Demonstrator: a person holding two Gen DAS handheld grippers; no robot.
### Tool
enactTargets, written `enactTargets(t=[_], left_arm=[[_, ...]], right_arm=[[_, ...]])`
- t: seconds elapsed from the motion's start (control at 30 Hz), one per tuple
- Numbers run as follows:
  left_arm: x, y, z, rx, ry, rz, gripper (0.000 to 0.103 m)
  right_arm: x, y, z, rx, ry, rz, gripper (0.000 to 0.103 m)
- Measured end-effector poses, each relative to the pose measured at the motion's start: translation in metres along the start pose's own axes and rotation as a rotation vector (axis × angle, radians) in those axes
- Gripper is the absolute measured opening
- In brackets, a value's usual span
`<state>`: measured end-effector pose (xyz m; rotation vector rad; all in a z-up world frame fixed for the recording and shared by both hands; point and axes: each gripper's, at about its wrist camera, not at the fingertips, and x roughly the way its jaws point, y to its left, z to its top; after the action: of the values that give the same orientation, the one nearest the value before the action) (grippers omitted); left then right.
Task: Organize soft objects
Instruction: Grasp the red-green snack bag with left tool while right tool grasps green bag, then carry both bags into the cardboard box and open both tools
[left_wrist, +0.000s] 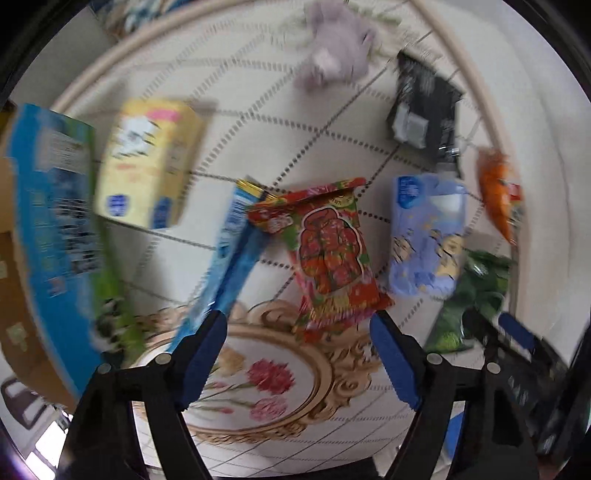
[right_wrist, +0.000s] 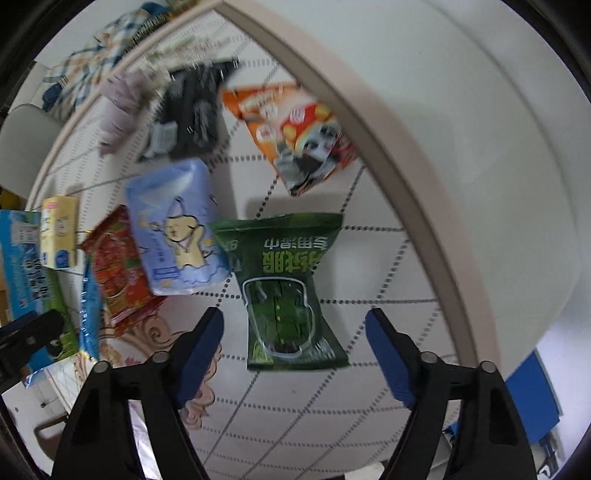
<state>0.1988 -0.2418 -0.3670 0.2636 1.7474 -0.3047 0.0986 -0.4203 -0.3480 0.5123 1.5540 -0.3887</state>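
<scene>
Soft packets lie on a round table with a cream tiled cloth (left_wrist: 258, 122). My left gripper (left_wrist: 299, 325) is open and empty, just short of a red flowered packet (left_wrist: 328, 251). My right gripper (right_wrist: 295, 325) is open and empty, its jaws either side of the near end of a green packet (right_wrist: 284, 291). A pale blue tissue pack (right_wrist: 173, 229) lies between the red and green packets; it also shows in the left wrist view (left_wrist: 428, 232). A grey plush toy (left_wrist: 332, 48) and a black bundle (left_wrist: 424, 107) lie at the far side. An orange snack bag (right_wrist: 291, 133) lies near the table rim.
A yellow box (left_wrist: 147, 162), a large blue box (left_wrist: 48, 229) and a blue foil packet (left_wrist: 232, 251) stand or lie at the left. The right gripper shows at the right in the left wrist view (left_wrist: 517, 332). A checked cloth (right_wrist: 92, 62) lies beyond the table.
</scene>
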Motion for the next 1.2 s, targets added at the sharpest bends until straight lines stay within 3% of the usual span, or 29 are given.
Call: enactTargets(t=[0.33, 0.47, 0.57, 0.63, 0.8, 1.07, 1.2], left_arm=[[0.049, -0.019, 0.032, -0.017, 0.058, 0.022, 0.078], [0.054, -0.024, 0.03, -0.014, 0.051, 0.017, 0.05], [0.054, -0.032, 0.023, -0.002, 0.021, 0.04, 0.044], [0.049, -0.033, 0.016, 0.006, 0.004, 0.053, 0.044], [0.025, -0.034, -0.014, 0.015, -0.037, 0.038, 0.043], [-0.031, -0.022, -0.071, 0.008, -0.113, -0.064, 0.043], [-0.07, -0.007, -0.083, -0.006, -0.156, -0.104, 0.043]], right_arm=[[0.063, -0.002, -0.004, 0.058, 0.067, 0.02, 0.063], [0.075, -0.001, -0.002, 0.063, 0.068, 0.015, 0.06], [0.083, 0.0, -0.004, 0.058, 0.063, -0.012, 0.049], [0.086, 0.0, -0.007, 0.061, 0.059, -0.004, 0.043], [0.094, -0.002, -0.02, 0.072, 0.068, 0.033, 0.038], [0.092, -0.021, -0.06, 0.075, 0.042, 0.122, 0.036], [0.077, -0.02, -0.07, 0.051, 0.014, 0.156, 0.036]])
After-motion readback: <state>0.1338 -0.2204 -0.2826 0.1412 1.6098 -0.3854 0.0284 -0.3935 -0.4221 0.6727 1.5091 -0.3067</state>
